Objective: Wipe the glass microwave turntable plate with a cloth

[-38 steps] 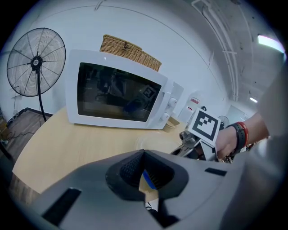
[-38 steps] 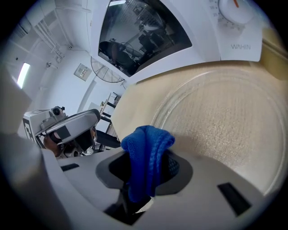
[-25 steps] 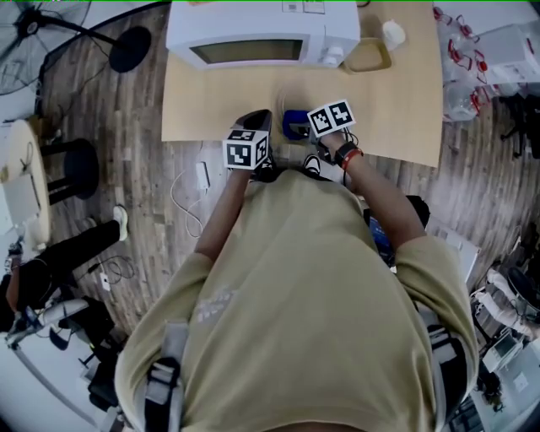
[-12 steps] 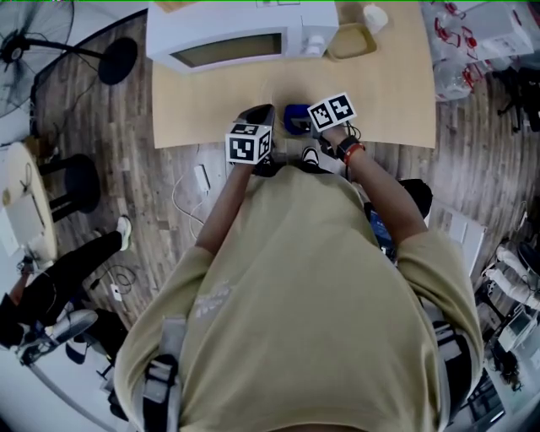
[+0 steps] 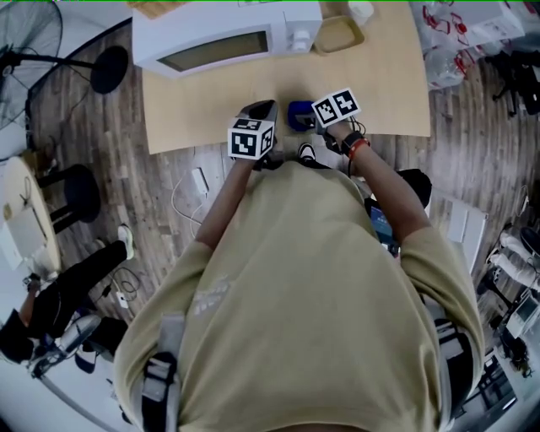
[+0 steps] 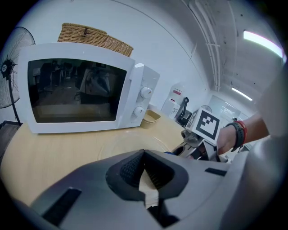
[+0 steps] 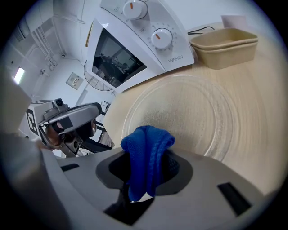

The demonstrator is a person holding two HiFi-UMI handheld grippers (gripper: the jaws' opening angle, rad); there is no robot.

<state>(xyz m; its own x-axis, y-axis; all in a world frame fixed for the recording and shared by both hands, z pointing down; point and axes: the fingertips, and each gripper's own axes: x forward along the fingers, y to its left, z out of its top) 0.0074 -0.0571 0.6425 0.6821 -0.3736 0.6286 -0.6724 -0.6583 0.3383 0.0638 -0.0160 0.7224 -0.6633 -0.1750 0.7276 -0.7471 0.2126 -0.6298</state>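
The clear glass turntable plate (image 7: 198, 114) lies flat on the tan table (image 5: 380, 76) in front of the white microwave (image 5: 224, 38); its faint rim also shows in the left gripper view (image 6: 121, 143). My right gripper (image 7: 148, 152) is shut on a bunched blue cloth (image 7: 146, 155), held over the plate's near edge. In the head view the cloth (image 5: 299, 114) shows beside the right gripper's marker cube (image 5: 336, 107). My left gripper (image 6: 145, 155) is shut with nothing in it, just left of the right one, near the table's front edge (image 5: 260, 111).
The microwave's door is closed (image 6: 74, 92), and a wicker basket (image 6: 96, 38) rests on top. A tan tray (image 7: 224, 42) stands right of the microwave. On the wooden floor to the left are a stool (image 5: 72, 190), a fan (image 5: 25, 25) and cables.
The head view has shifted, so the microwave and table sit higher and further left in it. Both grippers keep their place at the table's front edge, the cloth still held.
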